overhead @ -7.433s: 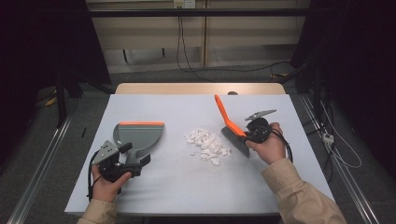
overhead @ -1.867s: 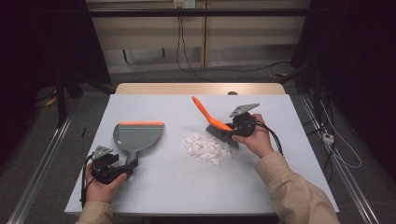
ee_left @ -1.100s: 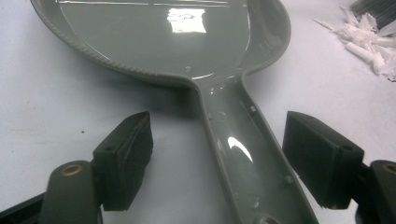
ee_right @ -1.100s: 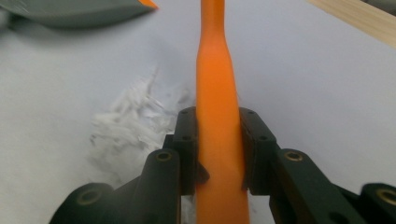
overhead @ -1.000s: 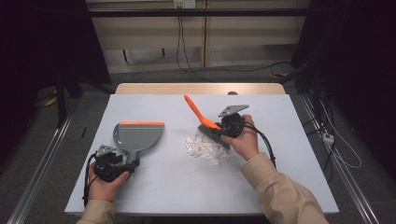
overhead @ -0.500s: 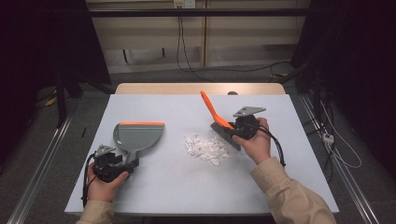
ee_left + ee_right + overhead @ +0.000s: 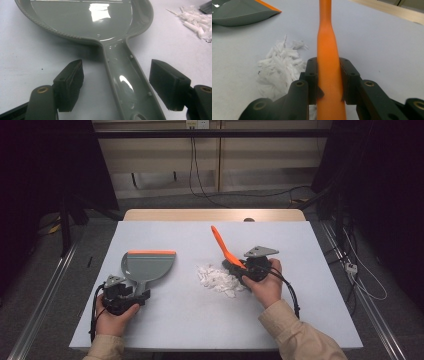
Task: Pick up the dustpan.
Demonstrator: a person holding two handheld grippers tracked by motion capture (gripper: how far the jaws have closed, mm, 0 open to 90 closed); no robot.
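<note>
A grey dustpan [image 7: 150, 265] with an orange lip lies flat at the table's left. My left gripper [image 7: 134, 290] is open, with its pads [image 7: 71, 80] standing apart on either side of the dustpan's handle [image 7: 125, 75] and not touching it. A heap of white paper scraps [image 7: 217, 277] lies mid-table. My right gripper [image 7: 241, 268] is shut on the orange brush handle [image 7: 327, 50], which slants up and away to the left. The brush's dark bristles [image 7: 231, 266] sit at the heap's right edge.
A pale blue-grey sheet [image 7: 310, 310] covers the table, with a wooden strip [image 7: 215, 215] along the far edge. Cables trail from both grippers toward the person. Dark floor and cables [image 7: 360, 280] lie beyond the table's right side.
My right hand swung the brush from over the scraps out to the right, then came back left and down to the heap's right edge. The left gripper and dustpan stayed put.
</note>
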